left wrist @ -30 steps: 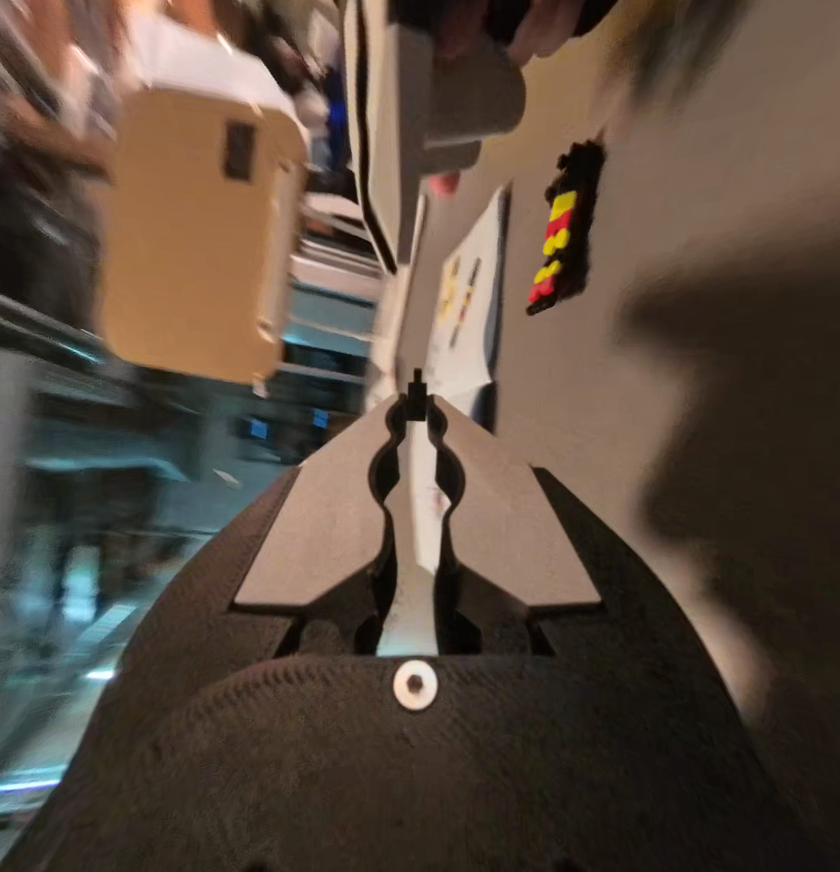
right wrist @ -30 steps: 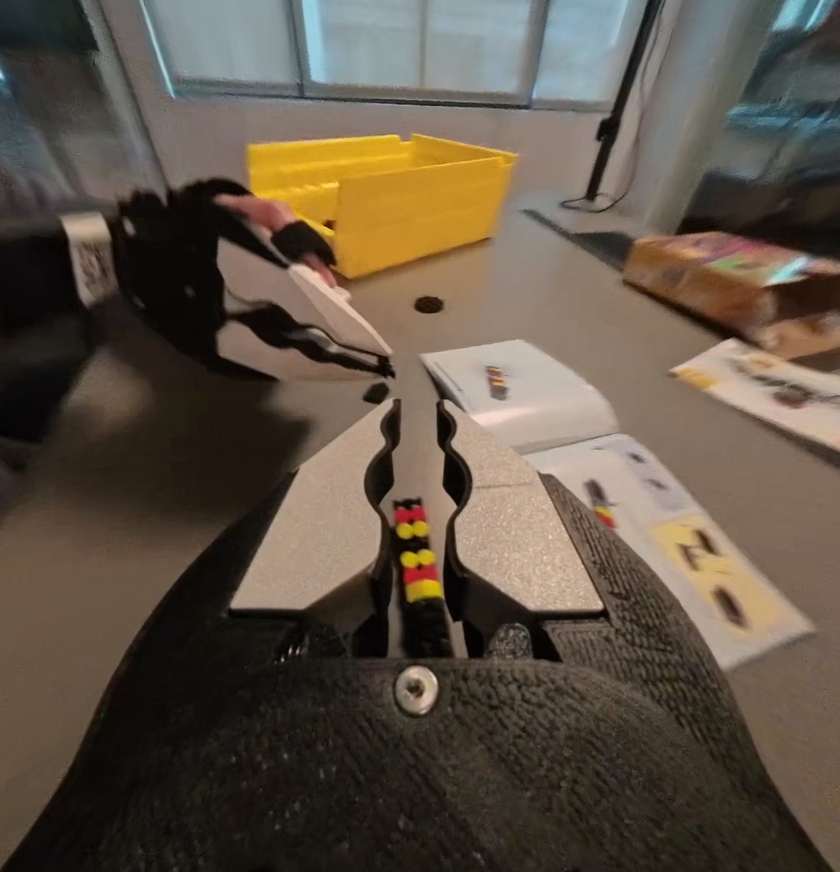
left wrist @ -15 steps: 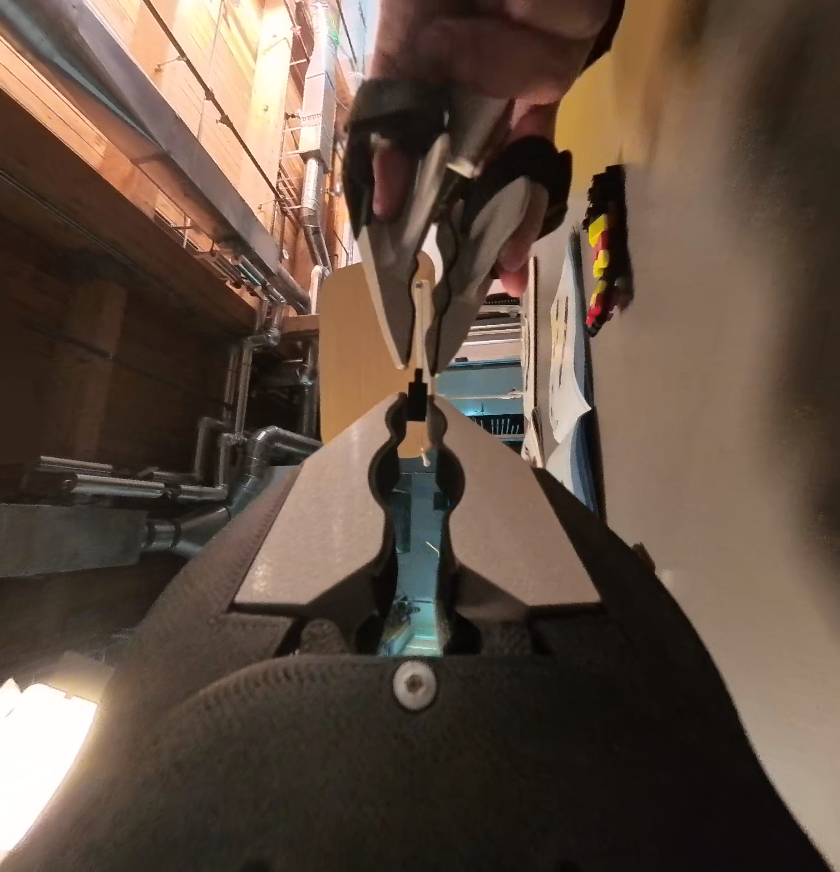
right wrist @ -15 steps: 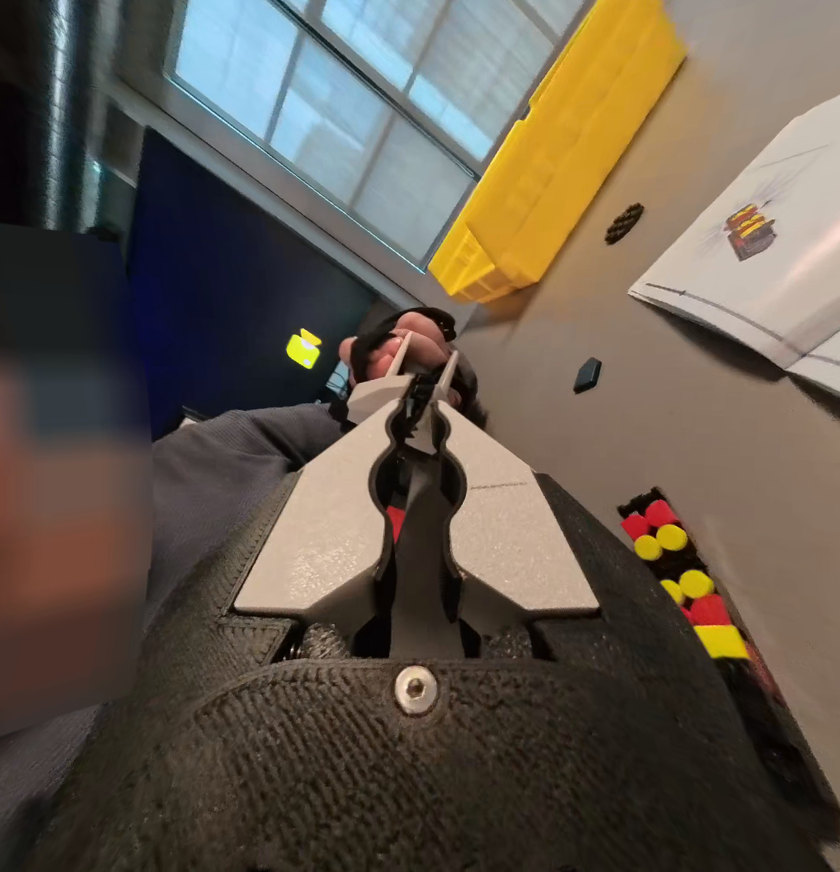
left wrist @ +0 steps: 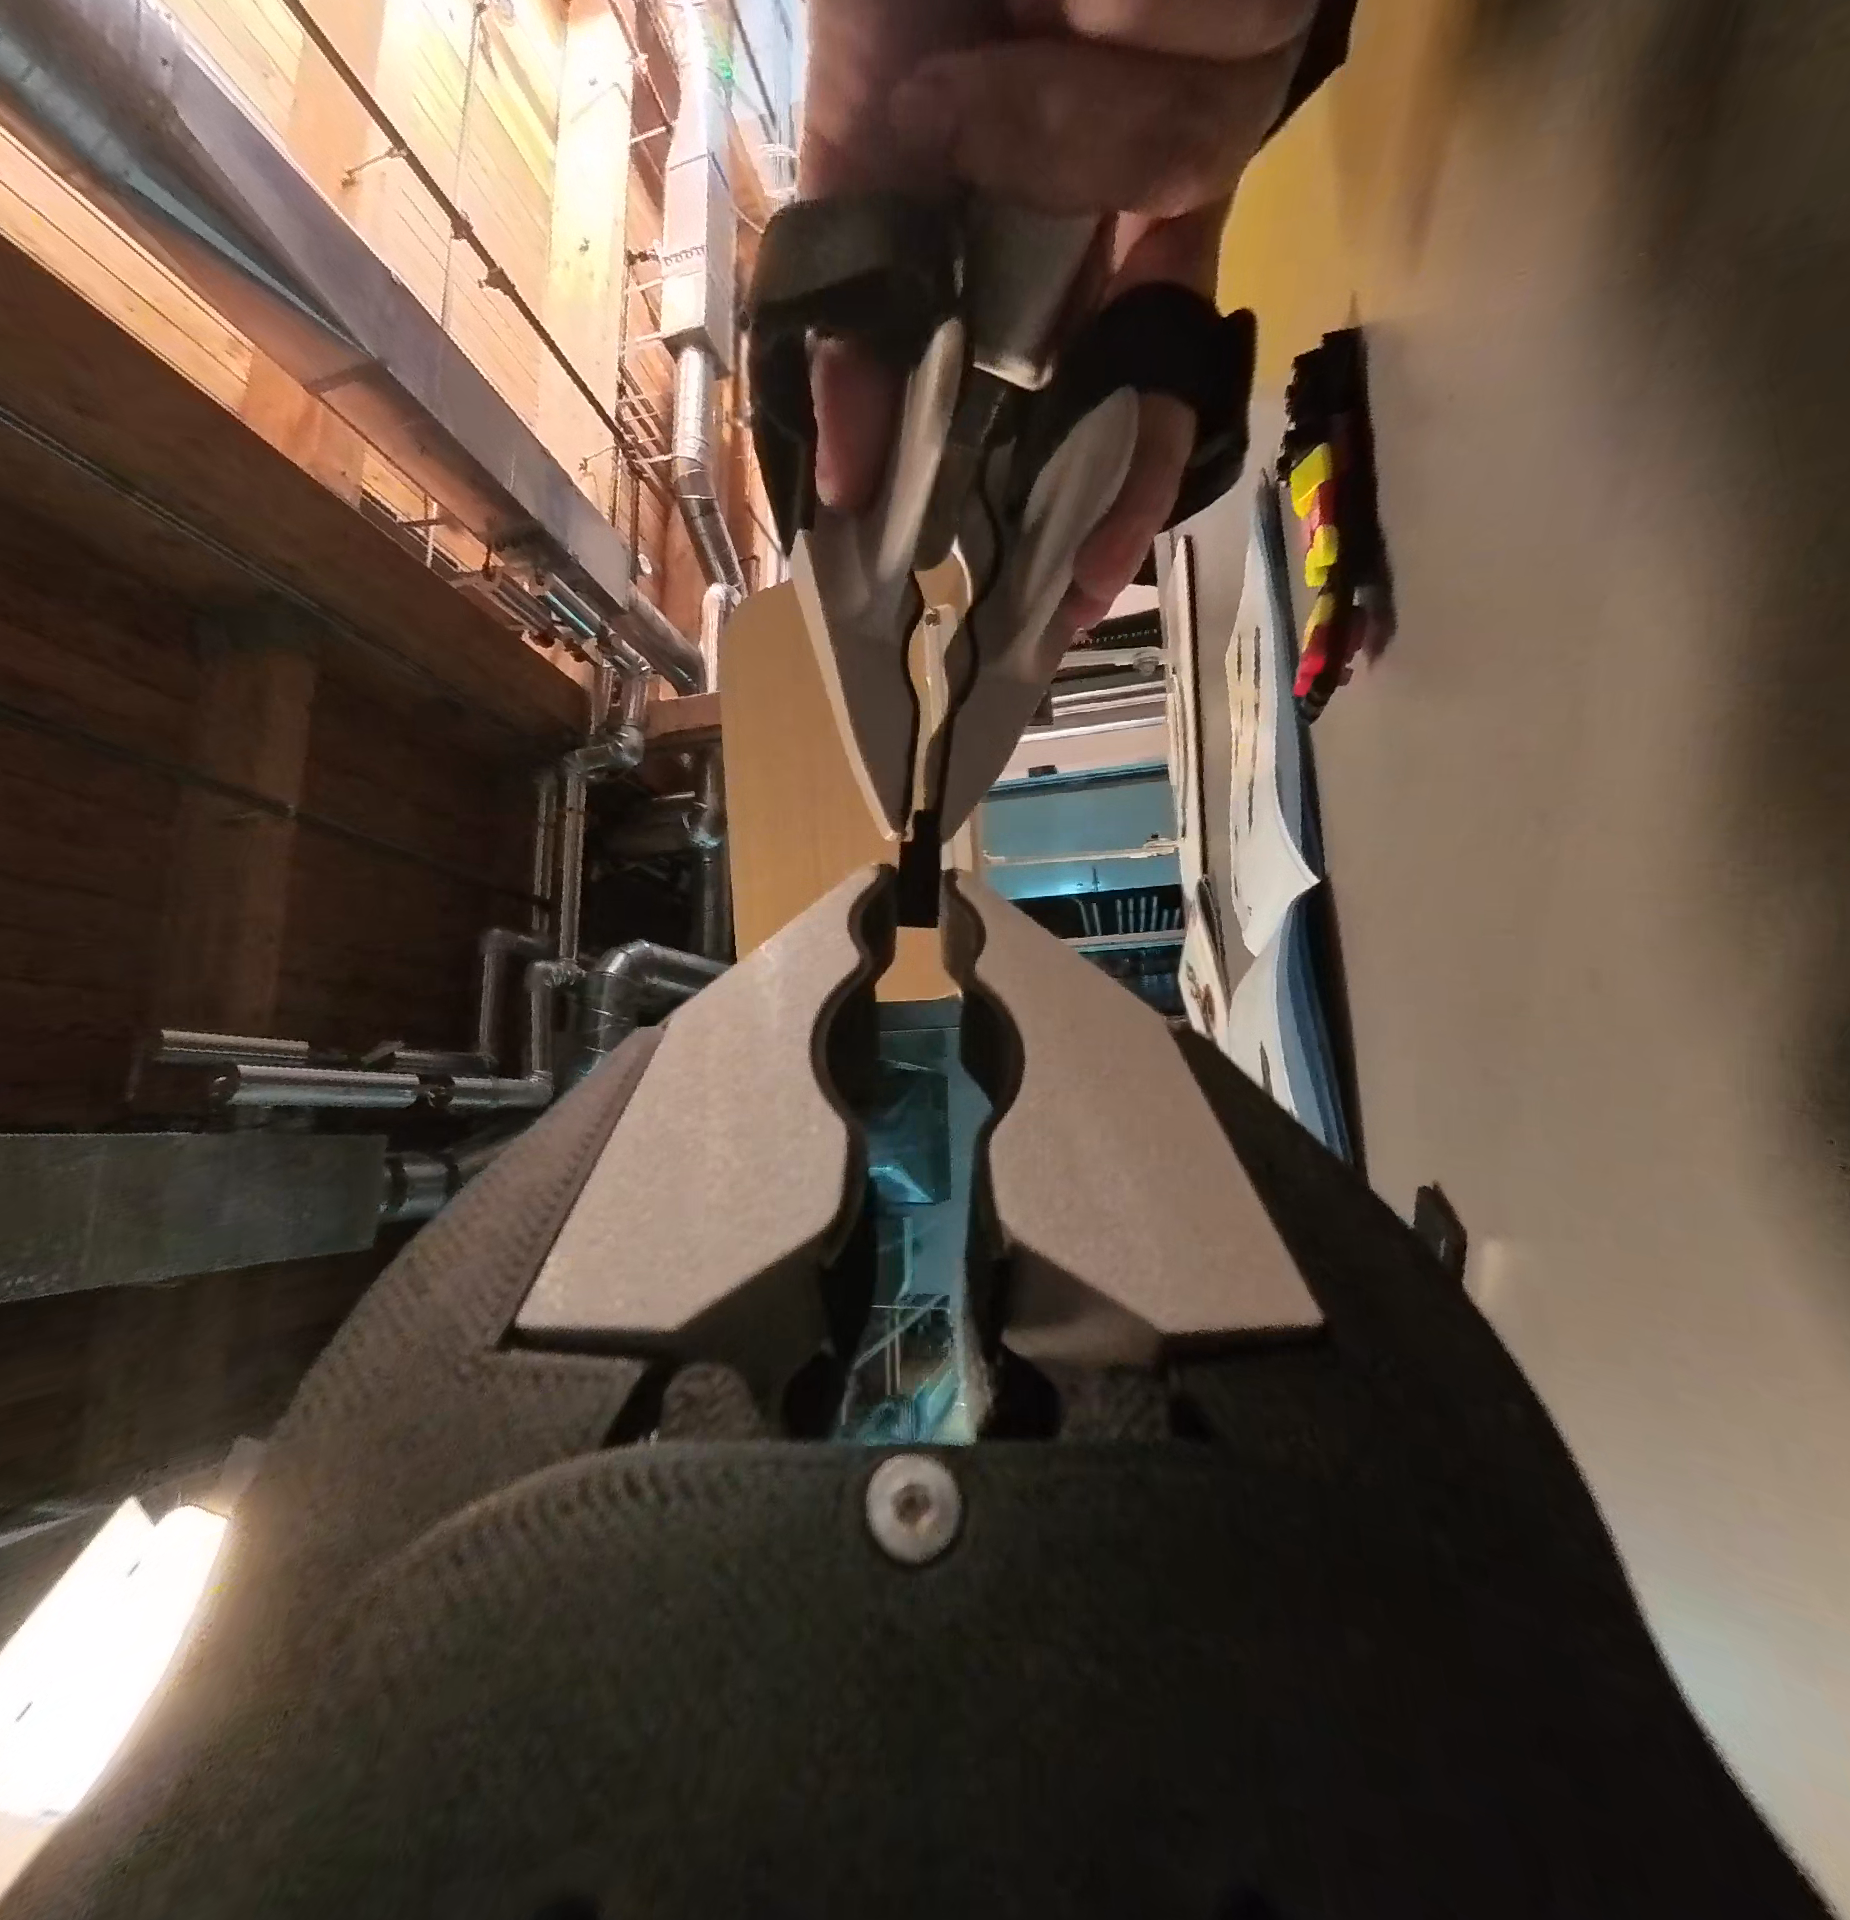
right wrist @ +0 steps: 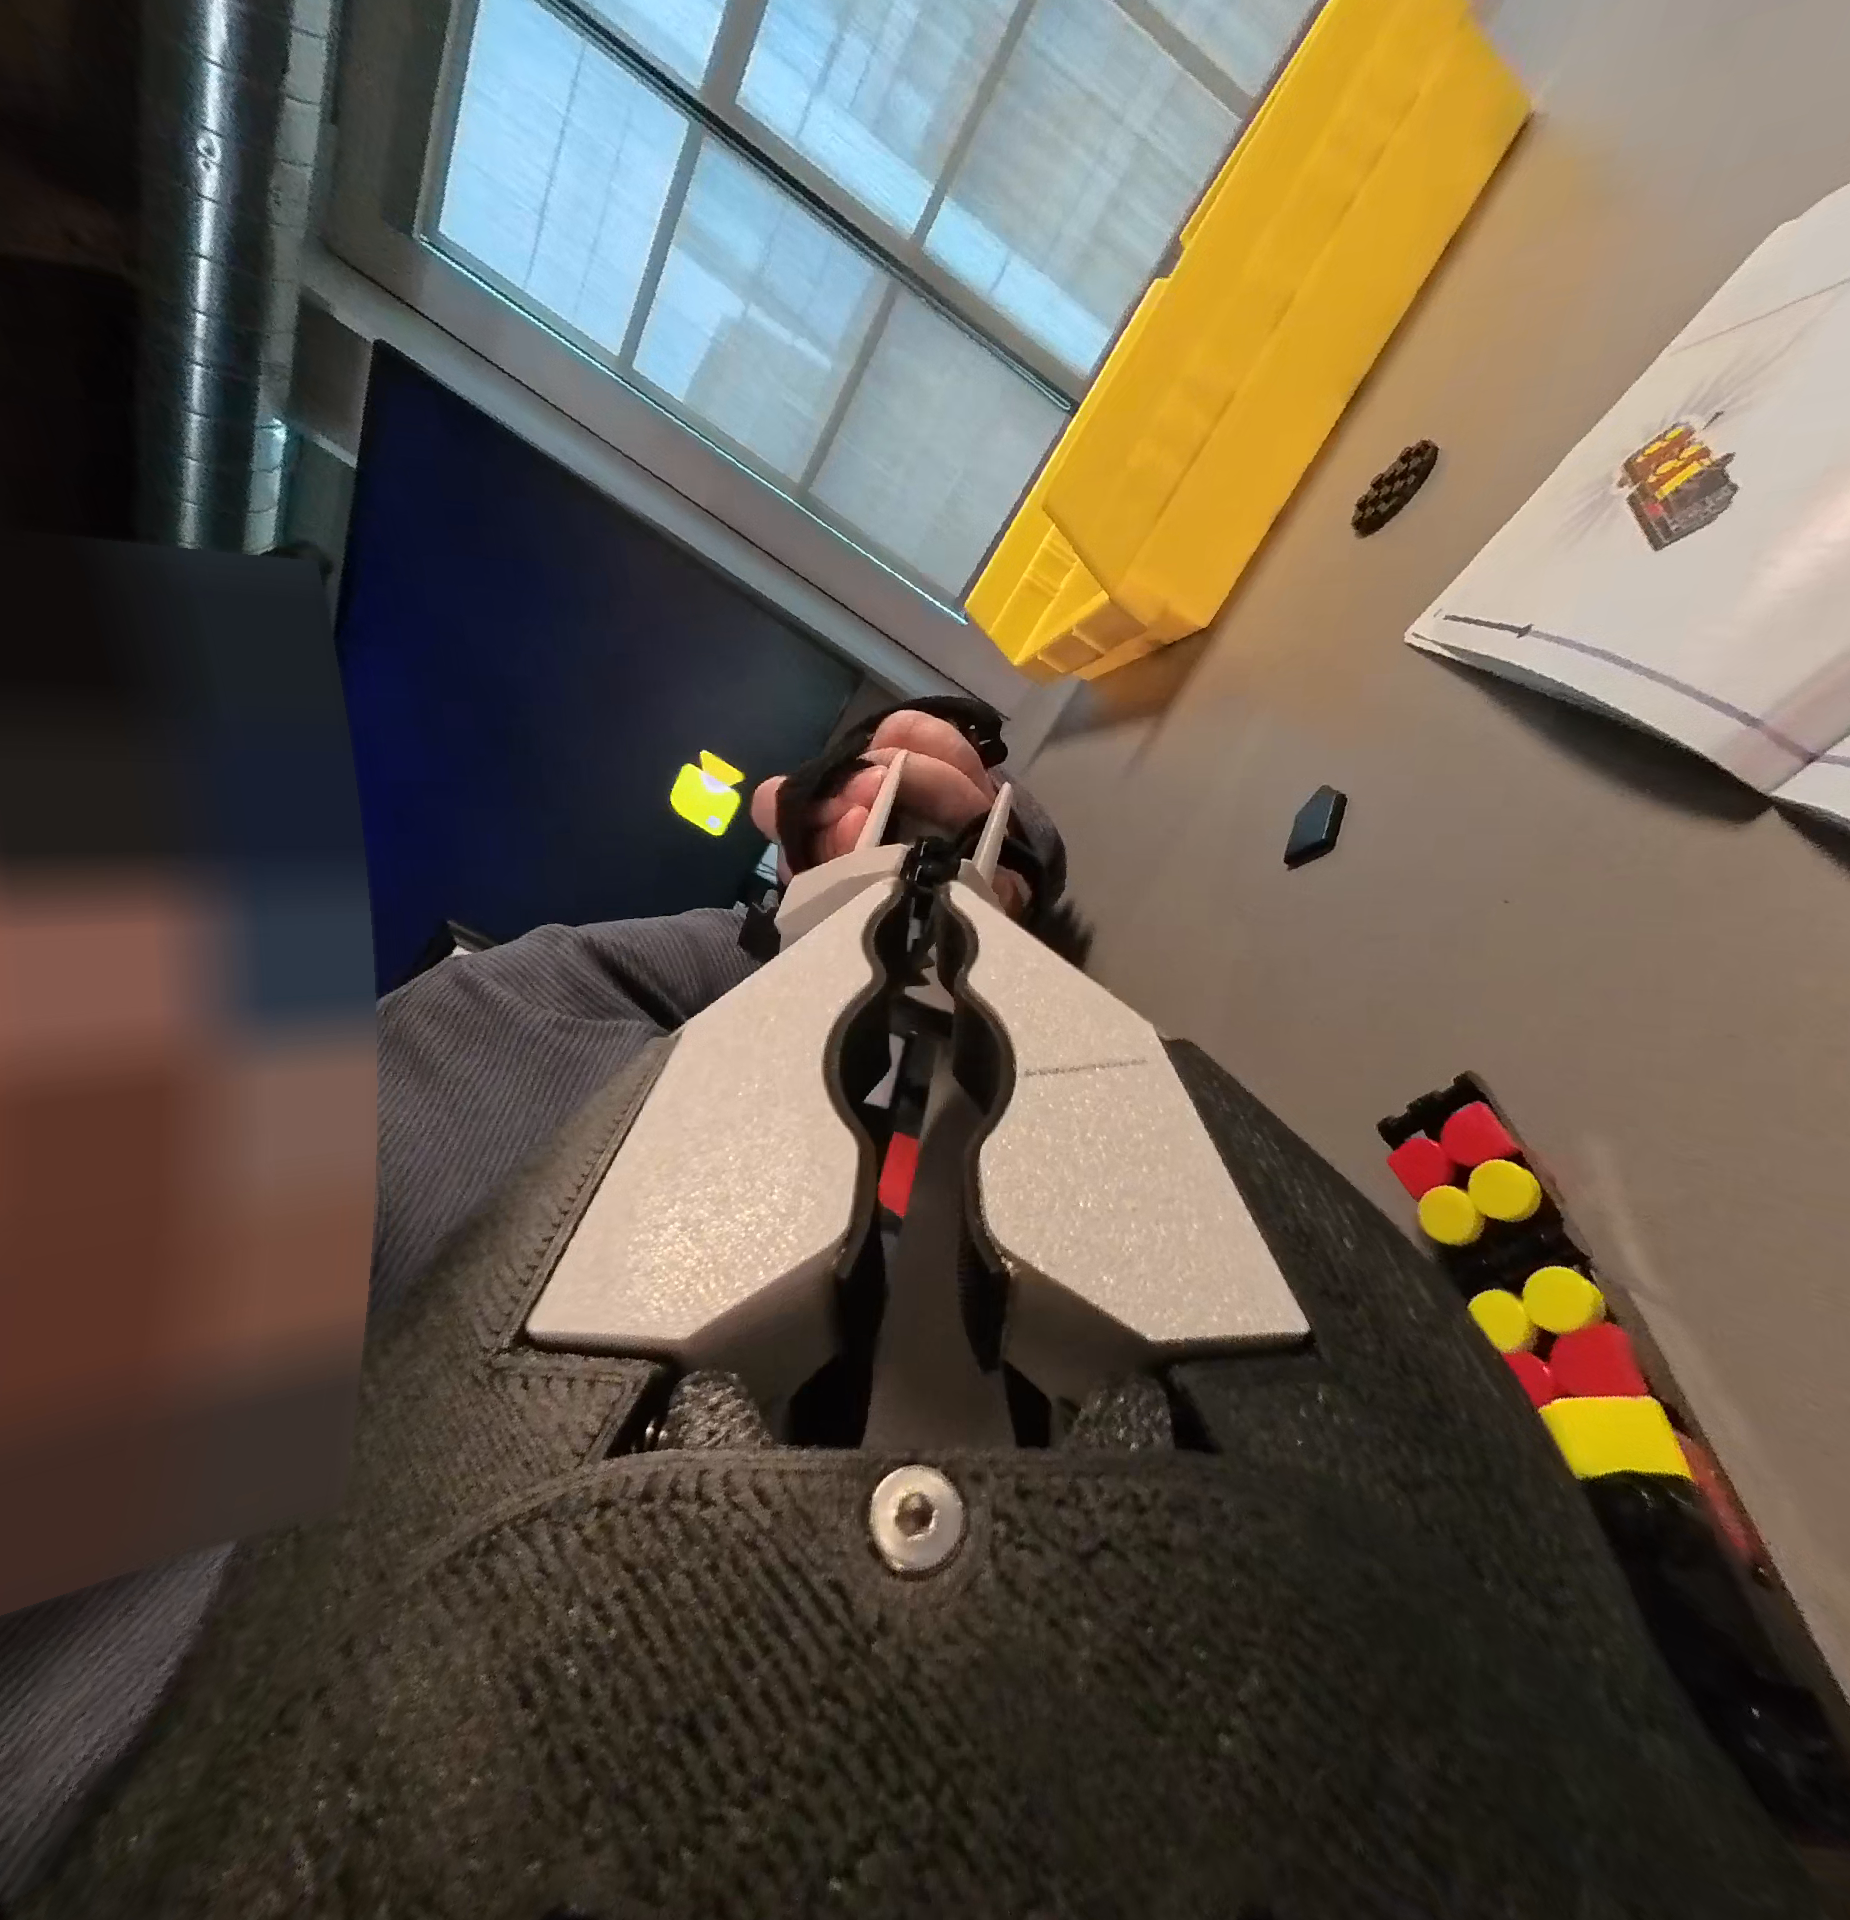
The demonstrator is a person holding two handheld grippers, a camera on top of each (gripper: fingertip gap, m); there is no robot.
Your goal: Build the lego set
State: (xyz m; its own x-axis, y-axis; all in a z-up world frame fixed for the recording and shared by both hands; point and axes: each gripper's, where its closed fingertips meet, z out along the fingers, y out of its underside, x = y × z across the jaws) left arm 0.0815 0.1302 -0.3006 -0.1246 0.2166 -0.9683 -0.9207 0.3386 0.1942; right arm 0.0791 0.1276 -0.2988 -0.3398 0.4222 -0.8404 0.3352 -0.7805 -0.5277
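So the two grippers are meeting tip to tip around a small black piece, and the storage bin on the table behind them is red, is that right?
Not quite: the storage bin is yellow, as the right wrist view shows. The rest holds: the left gripper and right gripper meet tip to tip at a small black piece.

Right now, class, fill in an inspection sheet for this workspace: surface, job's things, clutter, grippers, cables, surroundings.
Surface: grey table, mostly bare.
Job's things: black lego model with red and yellow studs lying on the table; small black piece pinched between both grippers' tips; open booklet.
Clutter: yellow bin; two loose black pieces and.
Grippers: left gripper and right gripper meet tip to tip, both shut on the small piece.
Cables: nothing seen.
Surroundings: window; pipes.
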